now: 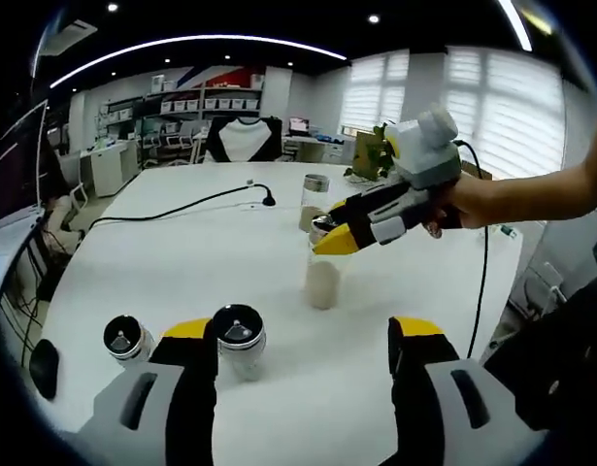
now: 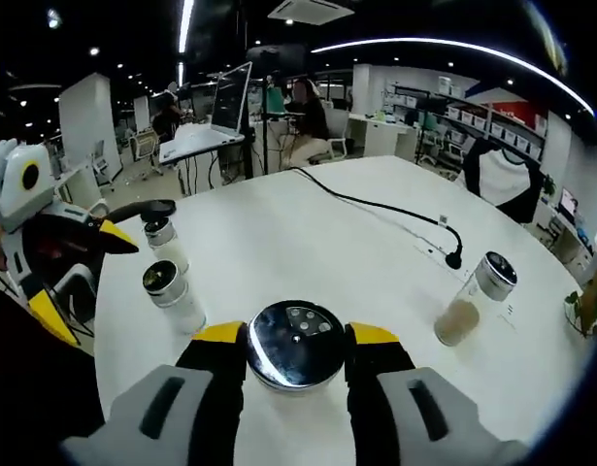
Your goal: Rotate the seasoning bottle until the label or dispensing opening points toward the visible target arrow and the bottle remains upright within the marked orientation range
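Seasoning bottle [image 2: 296,345] stood upright near the middle of the white table [image 2: 308,243], its metal shaker lid clamped between the yellow-tipped jaws of the right gripper [image 2: 298,342], which pressed on either side of the cap. In the left gripper view that same bottle [image 1: 323,272] showed pale contents, with the right gripper [image 1: 329,236] reaching in from the right and closed over its top, a person's hand [image 1: 473,202] behind it. The left gripper [image 1: 308,335] hung with its jaws spread wide, grasping nothing. Just beside its left jaw stood two small shakers [image 1: 240,340] [image 1: 127,340] with dark-centred lids; the right gripper view showed them [image 2: 172,294] [image 2: 165,243] near the table's left edge, next to the left gripper [image 2: 70,282]. Farther off, another capped bottle [image 2: 473,301] with pale contents stood tilted in the picture towards the right. Beyond it a black cable [image 2: 376,206] ran across the table.
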Action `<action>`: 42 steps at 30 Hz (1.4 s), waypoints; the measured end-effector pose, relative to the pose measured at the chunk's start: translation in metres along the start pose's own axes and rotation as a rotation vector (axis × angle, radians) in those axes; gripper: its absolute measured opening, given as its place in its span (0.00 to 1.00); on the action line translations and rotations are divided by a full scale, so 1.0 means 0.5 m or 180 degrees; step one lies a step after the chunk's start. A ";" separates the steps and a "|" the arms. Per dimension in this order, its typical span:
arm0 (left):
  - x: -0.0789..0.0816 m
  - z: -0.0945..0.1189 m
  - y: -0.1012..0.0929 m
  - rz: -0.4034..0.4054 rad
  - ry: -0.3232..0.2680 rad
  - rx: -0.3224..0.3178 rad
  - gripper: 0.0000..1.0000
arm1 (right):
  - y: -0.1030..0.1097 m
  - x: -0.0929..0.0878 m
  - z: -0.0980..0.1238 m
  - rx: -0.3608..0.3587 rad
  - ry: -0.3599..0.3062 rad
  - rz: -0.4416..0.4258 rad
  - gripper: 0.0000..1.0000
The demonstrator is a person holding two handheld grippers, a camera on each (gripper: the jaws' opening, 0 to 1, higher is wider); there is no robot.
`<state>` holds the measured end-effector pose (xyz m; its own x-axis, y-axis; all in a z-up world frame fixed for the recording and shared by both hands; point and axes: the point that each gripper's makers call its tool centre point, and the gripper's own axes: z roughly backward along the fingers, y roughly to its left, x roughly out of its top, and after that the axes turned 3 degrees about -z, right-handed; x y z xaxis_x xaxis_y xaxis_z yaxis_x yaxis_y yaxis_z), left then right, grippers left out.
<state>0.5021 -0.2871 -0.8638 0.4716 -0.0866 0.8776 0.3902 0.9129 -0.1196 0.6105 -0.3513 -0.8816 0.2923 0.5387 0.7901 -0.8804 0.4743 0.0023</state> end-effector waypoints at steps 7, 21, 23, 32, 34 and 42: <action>0.003 0.001 -0.028 -0.0104 -0.0026 -0.0126 0.75 | 0.040 -0.021 0.025 0.0050 -0.0024 0.0023 0.37; -0.010 -0.032 -0.119 -0.0396 -0.0011 -0.0662 0.65 | 0.108 -0.047 0.054 0.0324 -0.0100 0.0094 0.37; -0.014 -0.036 -0.124 -0.0433 0.0005 -0.0691 0.65 | 0.112 -0.050 0.056 0.0375 -0.0088 0.0149 0.37; -0.038 -0.054 -0.139 -0.0555 0.0103 -0.0854 0.60 | 0.148 -0.065 0.071 0.0824 0.0003 0.0514 0.37; -0.051 -0.063 -0.143 -0.0683 0.0171 -0.0950 0.60 | 0.156 -0.069 0.074 0.0925 0.0055 0.0618 0.37; -0.076 -0.102 -0.131 -0.0917 0.0273 -0.1067 0.59 | 0.174 -0.074 0.073 0.1215 0.0199 0.0915 0.37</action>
<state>0.4986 -0.3640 -0.9130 0.3645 -0.3638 0.8572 0.7431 0.6685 -0.0322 0.5095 -0.3556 -0.8884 0.0285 0.6569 0.7534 -0.9996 0.0168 0.0231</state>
